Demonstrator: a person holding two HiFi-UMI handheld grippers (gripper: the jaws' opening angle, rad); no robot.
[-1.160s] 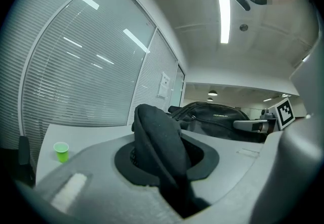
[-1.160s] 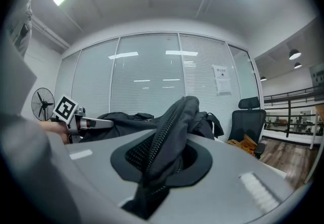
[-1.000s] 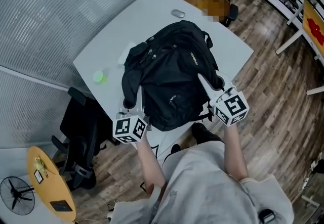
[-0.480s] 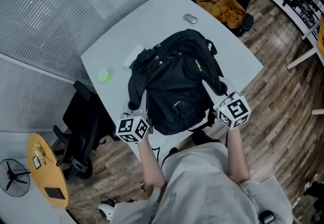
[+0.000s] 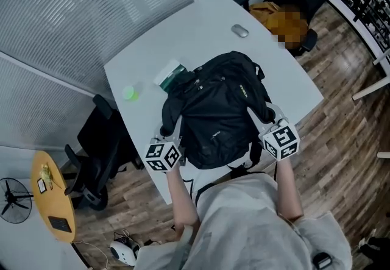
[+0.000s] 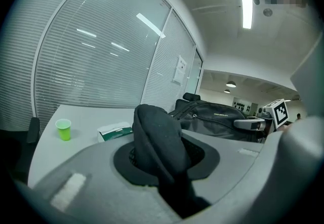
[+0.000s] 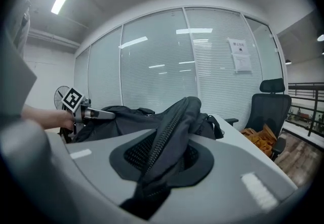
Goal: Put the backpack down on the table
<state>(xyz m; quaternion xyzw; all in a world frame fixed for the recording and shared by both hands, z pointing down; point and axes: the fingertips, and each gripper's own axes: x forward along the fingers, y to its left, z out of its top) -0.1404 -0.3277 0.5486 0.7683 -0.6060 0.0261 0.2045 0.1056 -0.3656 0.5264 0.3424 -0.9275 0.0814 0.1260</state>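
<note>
my left claw (image 5: 167,136) grips a backpack (image 5: 219,110) strap (image 6: 154,137); my right claw (image 5: 265,119), just easing open, pinches the other. i'd settle it flat on the bench (image 5: 183,31) before releasing.

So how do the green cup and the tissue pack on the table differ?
The green cup stands upright; the tissue pack lies flat. The cup is bright green all over, the pack white with a dark green side. The cup stands clear of the backpack, while the pack lies right beside it. Both sit on the white table.
</note>
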